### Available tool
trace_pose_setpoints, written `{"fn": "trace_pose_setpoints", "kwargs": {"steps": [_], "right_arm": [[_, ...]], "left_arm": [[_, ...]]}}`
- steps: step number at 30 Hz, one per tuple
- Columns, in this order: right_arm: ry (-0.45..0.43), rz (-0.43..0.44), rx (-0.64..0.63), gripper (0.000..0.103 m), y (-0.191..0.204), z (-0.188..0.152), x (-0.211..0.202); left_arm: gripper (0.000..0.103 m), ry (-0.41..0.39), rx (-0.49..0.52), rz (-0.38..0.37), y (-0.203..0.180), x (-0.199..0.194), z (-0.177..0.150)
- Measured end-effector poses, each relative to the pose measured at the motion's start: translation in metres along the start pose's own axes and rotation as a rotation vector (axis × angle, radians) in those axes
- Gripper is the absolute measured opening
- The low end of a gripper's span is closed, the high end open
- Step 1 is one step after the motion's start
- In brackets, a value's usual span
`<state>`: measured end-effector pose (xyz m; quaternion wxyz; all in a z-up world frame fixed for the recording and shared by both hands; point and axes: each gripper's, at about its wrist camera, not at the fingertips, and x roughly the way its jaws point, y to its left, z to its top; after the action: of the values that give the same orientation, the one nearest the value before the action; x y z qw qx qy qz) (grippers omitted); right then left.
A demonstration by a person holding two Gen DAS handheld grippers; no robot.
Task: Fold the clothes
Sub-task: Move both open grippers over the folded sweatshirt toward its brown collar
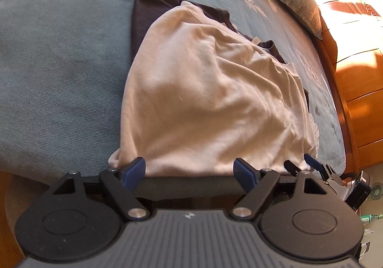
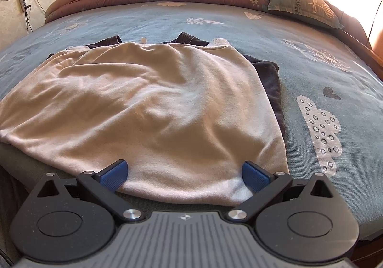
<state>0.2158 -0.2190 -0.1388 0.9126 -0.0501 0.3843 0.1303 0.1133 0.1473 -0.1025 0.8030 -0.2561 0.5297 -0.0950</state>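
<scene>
Jaws spread on both my left gripper and right gripper, pinching nothing. Soft cream knit shirt is lying wrinkled over a dark garment on the blue printed bedsheet, hem at the bed edge.

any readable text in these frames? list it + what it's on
"FLOWER" – printed sideways on the pillow, last letters cut off by a fold.
The same print on the pillow in the left wrist view is too blurred to read.
Nothing readable on the shirt, sheet or grippers.
</scene>
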Motion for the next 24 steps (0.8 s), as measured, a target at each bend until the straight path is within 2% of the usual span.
{"fn": "trace_pose_setpoints", "kwargs": {"steps": [4,8,12,15,18,21,24], "right_arm": [[-0.020,-0.006,-0.006,0.103,0.001,-0.002,0.001],[-0.028,0.011,-0.002,0.103,-0.002,-0.003,-0.007],[-0.082,0.060,0.061,0.103,-0.016,-0.003,-0.027],[-0.035,0.061,0.093,0.103,-0.031,-0.008,-0.024],[-0.028,0.093,0.076,0.103,-0.038,-0.010,-0.029],[-0.067,0.124,0.088,0.103,-0.042,0.006,-0.034],[-0.101,0.204,0.143,0.103,-0.049,0.031,-0.026]], "left_arm": [[0.081,-0.073,0.061,-0.006,-0.014,-0.015,0.005],[0.082,-0.091,0.066,-0.032,-0.024,-0.001,0.007],[0.082,-0.074,0.110,0.091,-0.022,0.022,-0.003],[0.085,-0.087,0.124,0.079,-0.020,0.019,-0.007],[0.085,-0.114,0.144,0.053,-0.029,0.018,0.004],[0.085,-0.142,0.166,0.025,-0.039,0.017,0.017],[0.085,-0.170,0.188,-0.002,-0.049,0.017,0.031]]}}
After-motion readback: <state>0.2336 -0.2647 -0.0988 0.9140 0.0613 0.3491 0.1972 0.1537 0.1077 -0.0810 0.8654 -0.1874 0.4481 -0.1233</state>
